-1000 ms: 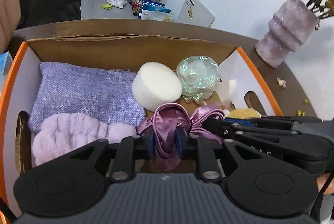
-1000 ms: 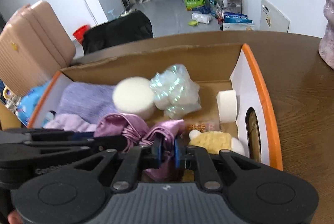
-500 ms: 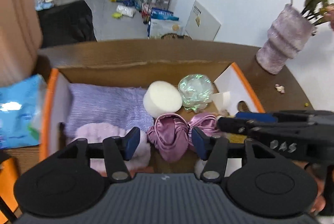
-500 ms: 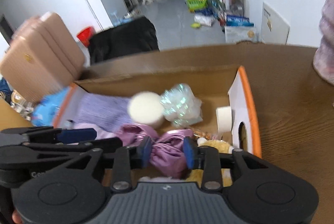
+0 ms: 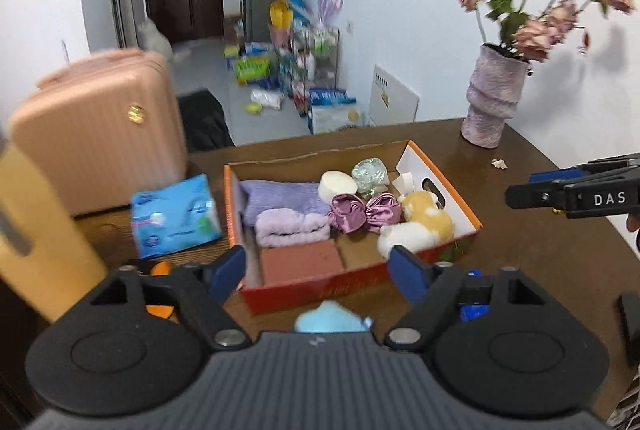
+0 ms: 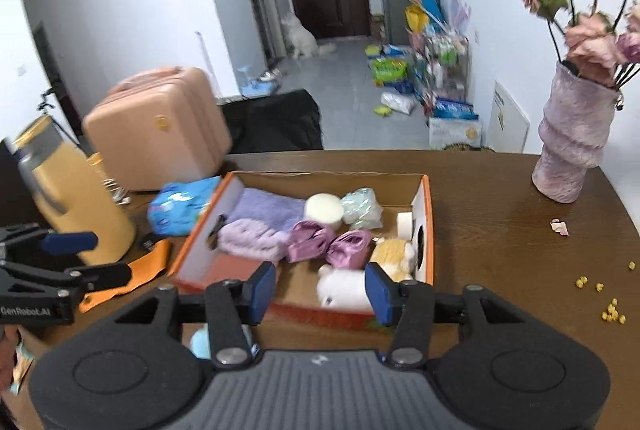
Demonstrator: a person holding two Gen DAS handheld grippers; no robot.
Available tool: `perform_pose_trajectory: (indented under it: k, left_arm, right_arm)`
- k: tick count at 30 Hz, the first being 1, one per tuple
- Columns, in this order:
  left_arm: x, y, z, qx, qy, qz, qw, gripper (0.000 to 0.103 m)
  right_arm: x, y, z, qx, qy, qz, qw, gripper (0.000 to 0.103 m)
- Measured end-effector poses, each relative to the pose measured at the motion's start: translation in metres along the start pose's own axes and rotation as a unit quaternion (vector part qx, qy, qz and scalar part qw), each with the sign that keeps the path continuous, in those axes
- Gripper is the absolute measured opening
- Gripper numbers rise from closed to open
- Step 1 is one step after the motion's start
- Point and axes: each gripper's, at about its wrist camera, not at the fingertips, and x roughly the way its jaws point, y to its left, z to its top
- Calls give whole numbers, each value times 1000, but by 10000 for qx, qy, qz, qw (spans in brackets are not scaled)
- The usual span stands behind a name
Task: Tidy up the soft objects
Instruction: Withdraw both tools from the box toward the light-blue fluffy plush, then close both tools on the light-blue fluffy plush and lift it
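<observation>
So right now both my grippers are up above the table (image 5: pixel 540 270) and neither one has anything in it. My left gripper (image 5: pixel 318 270) has its jaws opening, already spread wide, with just air between the blue pads (image 5: pixel 228 272). My right gripper (image 6: pixel 320 290) is opening too, about half spread, nothing clamped; the box only shows through the gap.

All the soft stuff is sitting in the orange cardboard box (image 5: pixel 460 197). The satin purple bow (image 5: pixel 362 211) lies in the middle, loose, touching the folded lilac towel (image 5: pixel 292 228) on its left and just beside the yellow-and-white plush (image 5: pixel 420 226) on its right. Behind it are the white round sponge (image 5: pixel 338 185) and an iridescent crinkly ball (image 5: pixel 370 173), with a purple cloth (image 5: pixel 280 195) at the back left. A brick-red block (image 5: pixel 300 262) sits in the front corner.

Outside the box: a blue tissue pack (image 5: pixel 174 216) on the left, a vase of flowers (image 5: pixel 492 101) at the far right, and something light blue (image 5: pixel 330 318) right under my left gripper, too hidden to identify.
</observation>
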Motion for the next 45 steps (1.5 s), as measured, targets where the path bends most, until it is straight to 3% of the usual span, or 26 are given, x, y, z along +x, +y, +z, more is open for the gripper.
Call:
perform_pose_trajectory:
  k: [4, 8, 12, 16, 20, 24, 26, 30, 35, 39, 43, 45]
  left_arm:
    - [-49, -2, -55, 6, -402, 53, 9992, 93]
    - [-89, -6, -128, 6, -871, 101, 9961, 103]
    - [-118, -10, -204, -314, -1271, 247, 9911, 103]
    - [-135, -4, -266, -1106, -1233, 33, 9862, 103]
    - [-134, 5, -296, -1229, -706, -9, 9899, 103]
    - [-126, 6, -292, -1007, -617, -1, 9930, 103]
    - [-119, 6, -286, -1032, -677, -41, 9923, 103]
    - [-91, 9, -274, -1251, -658, -361, 9893, 103]
    - [-38, 19, -233, -1463, -630, -411, 9864, 103]
    - [19, 25, -193, -1337, -672, -496, 9875, 103]
    - [76, 37, -162, -1529, -307, -728, 9851, 92]
    - [97, 40, -154, -1592, -128, -859, 9834, 80]
  right_arm:
    - [-38, 15, -52, -129, -297, 156, 9994, 57]
    - [-73, 38, -127, -507, -828, 239, 9950, 59]
    - [-91, 55, -205, -543, -1042, 454, 9920, 66]
    - [-102, 69, -280, -24, -922, 565, 9941, 72]
    - [-104, 84, -320, 122, -675, 833, 9942, 75]
    - [-95, 88, -323, -141, -516, 900, 9945, 75]
    - [-87, 84, -317, -56, -498, 802, 9955, 75]
    - [-67, 65, -296, 368, -574, 1044, 9922, 75]
    - [-23, 43, -239, 398, -586, 1166, 9906, 72]
    - [32, 35, -183, 359, -627, 1270, 9893, 69]
    - [93, 33, -133, 361, -487, 1430, 9879, 61]
    - [122, 34, -114, 365, -344, 1435, 9884, 59]
